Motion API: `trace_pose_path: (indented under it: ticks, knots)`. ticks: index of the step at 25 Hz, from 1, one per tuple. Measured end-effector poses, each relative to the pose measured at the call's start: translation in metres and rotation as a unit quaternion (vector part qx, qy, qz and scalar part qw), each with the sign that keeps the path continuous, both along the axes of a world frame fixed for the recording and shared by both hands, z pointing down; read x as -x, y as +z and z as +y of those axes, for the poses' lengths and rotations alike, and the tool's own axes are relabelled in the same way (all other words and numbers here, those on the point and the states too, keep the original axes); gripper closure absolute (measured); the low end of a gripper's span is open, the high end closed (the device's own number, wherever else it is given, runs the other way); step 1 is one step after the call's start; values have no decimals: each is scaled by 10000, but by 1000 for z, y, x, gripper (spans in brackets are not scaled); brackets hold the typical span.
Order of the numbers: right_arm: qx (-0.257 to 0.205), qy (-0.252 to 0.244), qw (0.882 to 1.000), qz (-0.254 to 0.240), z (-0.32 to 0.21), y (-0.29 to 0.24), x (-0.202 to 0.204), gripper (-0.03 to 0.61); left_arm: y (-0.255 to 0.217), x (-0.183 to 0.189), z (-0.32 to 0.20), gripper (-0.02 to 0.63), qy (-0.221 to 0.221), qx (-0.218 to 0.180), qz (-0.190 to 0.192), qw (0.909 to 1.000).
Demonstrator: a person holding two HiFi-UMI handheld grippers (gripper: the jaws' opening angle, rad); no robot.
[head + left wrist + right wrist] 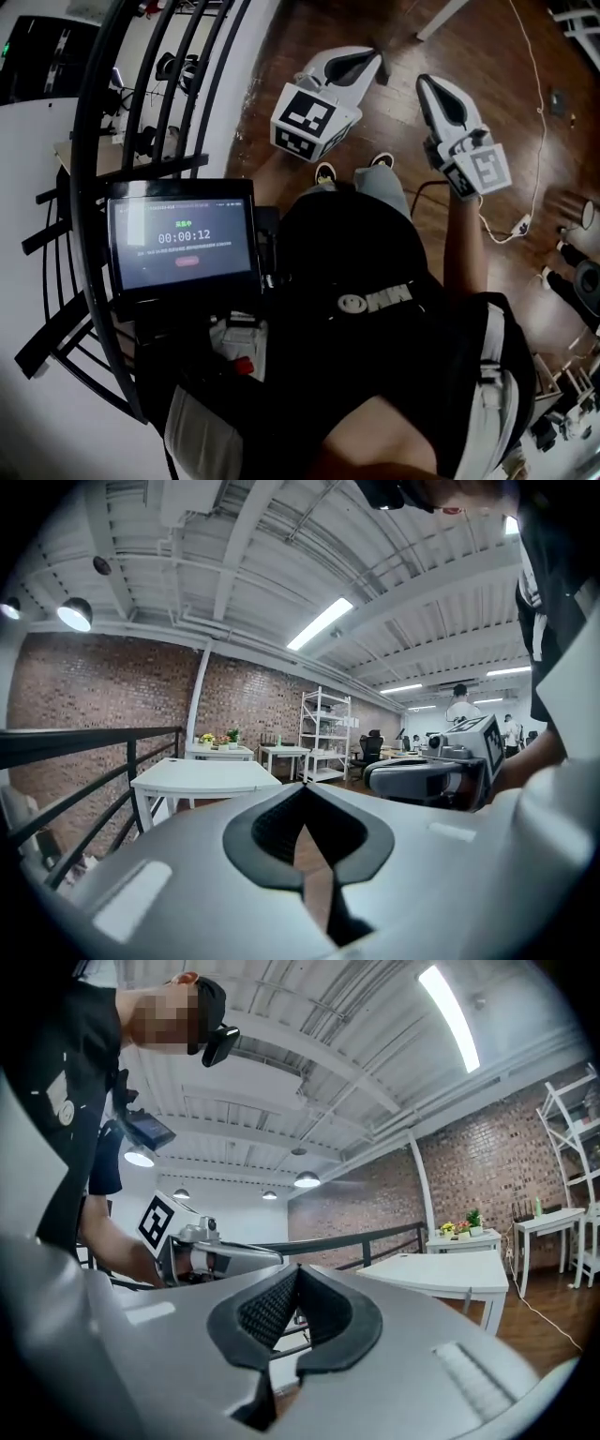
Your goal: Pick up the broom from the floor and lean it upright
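No broom shows in any view. In the head view both grippers are held up in front of the person, above the wooden floor (487,66). The left gripper (378,58) is white with a marker cube, and its jaws are closed with nothing between them. My right gripper (424,82) sits beside it, also closed and empty. The left gripper view looks level across the room past its closed jaws (303,789), with the right gripper (431,775) beside it. In the right gripper view its own jaws (298,1267) meet, and the left gripper (225,1255) is at the left.
A black metal railing (112,141) curves along the left. A tablet (183,239) showing a timer hangs at the person's chest. A white cable with a power strip (521,225) lies on the floor at the right. White tables (202,775) and a shelf unit (323,733) stand by the brick wall.
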State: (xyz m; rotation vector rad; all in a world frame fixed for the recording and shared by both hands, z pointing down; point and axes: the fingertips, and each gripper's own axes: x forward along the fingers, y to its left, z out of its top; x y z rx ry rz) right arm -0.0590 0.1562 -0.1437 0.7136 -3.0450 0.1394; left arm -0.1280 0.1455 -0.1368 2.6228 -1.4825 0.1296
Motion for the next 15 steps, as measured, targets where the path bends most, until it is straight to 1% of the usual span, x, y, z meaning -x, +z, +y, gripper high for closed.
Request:
trace_pose_path:
  ticks: [3, 6, 11, 15]
  knots:
    - [-70, -4, 9998, -189, 38, -19, -14, 575, -19, -25, 27, 595, 11, -165, -24, 9999]
    - [-125, 99, 9997, -197, 56, -21, -28, 575, -29, -44, 44, 595, 13, -253, -89, 9996]
    - [-158, 397, 9990, -101, 54, -18, -35, 575, -29, -58, 54, 595, 30, -310, -145, 9994]
    - [-8, 502, 9983, -282, 49, -12, -37, 575, -28, -60, 57, 595, 34, -345, -204, 9992]
